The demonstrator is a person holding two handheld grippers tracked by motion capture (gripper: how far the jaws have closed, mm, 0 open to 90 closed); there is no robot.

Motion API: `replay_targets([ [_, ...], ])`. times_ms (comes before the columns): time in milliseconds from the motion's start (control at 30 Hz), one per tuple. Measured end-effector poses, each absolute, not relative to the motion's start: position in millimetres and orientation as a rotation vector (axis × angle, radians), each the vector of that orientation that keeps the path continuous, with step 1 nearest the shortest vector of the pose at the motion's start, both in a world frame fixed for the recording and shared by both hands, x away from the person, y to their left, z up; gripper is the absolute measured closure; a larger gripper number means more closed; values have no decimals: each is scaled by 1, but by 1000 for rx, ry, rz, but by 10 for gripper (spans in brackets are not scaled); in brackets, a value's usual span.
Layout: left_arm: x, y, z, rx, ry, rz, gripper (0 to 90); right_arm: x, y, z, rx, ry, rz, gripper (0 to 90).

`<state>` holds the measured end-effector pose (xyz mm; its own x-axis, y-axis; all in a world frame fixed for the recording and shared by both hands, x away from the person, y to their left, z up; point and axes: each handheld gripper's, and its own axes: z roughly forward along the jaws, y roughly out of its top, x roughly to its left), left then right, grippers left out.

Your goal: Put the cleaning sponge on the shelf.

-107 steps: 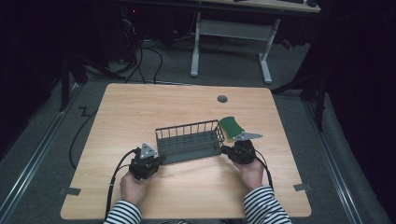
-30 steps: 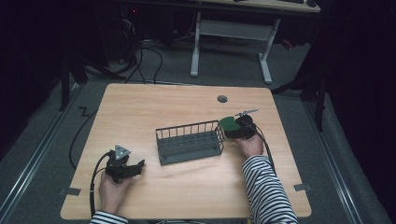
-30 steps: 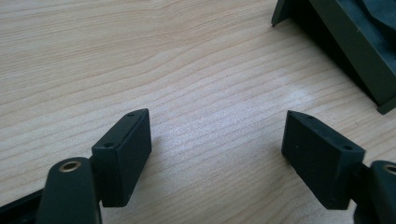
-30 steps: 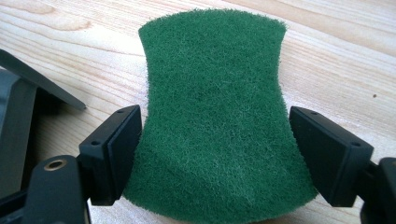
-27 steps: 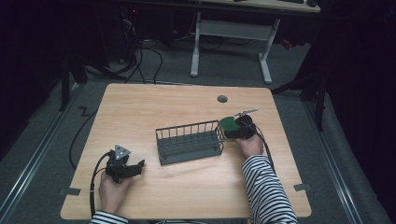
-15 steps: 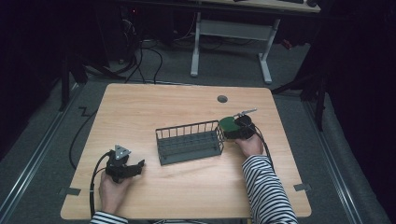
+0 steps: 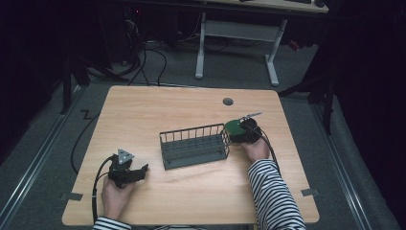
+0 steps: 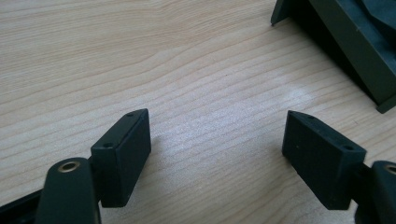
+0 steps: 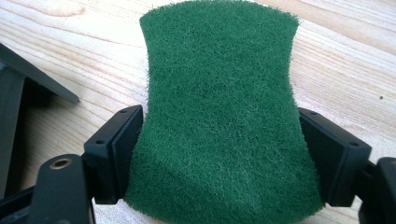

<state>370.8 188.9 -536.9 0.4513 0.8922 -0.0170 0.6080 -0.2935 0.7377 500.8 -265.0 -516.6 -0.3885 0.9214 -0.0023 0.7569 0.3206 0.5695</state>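
Observation:
A green scouring sponge [image 9: 219, 116] sits between the jaws of my right gripper [image 9: 217, 154], whose pads touch both of its long sides. The jaws have just been closing a little on it. In the high view the sponge [image 7: 234, 127] and right gripper [image 7: 241, 133] lie low over the table, just right of a dark wire basket [image 7: 194, 146]. My left gripper [image 7: 140, 171] rests near the table's front left, apart from the basket, open with bare wood between its jaws [image 8: 217, 154]. A corner of the basket [image 8: 345, 42] shows ahead of it.
The wooden table [image 7: 158, 110] has a round cable hole [image 7: 228, 101] near its far edge. Small tape marks [image 7: 310, 192] sit at the front corners. The left gripper's cable [image 7: 98, 187] runs off the front edge. A white desk frame [image 7: 234, 33] stands on the floor beyond.
Since the oldest frame my left hand has drawn back from the basket's left end to the front left, and the right has carried the sponge down beside the basket. Nothing has moved over the last second.

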Motion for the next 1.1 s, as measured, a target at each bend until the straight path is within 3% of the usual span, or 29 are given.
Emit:
replay_targets([
  [233, 371, 189, -537, 2017, 1251, 531, 243, 496, -269, -510, 1506, 2239, 703, 221],
  [1100, 370, 189, -537, 2015, 1251, 533, 248, 448, -304, -431, 1457, 2117, 1027, 219],
])
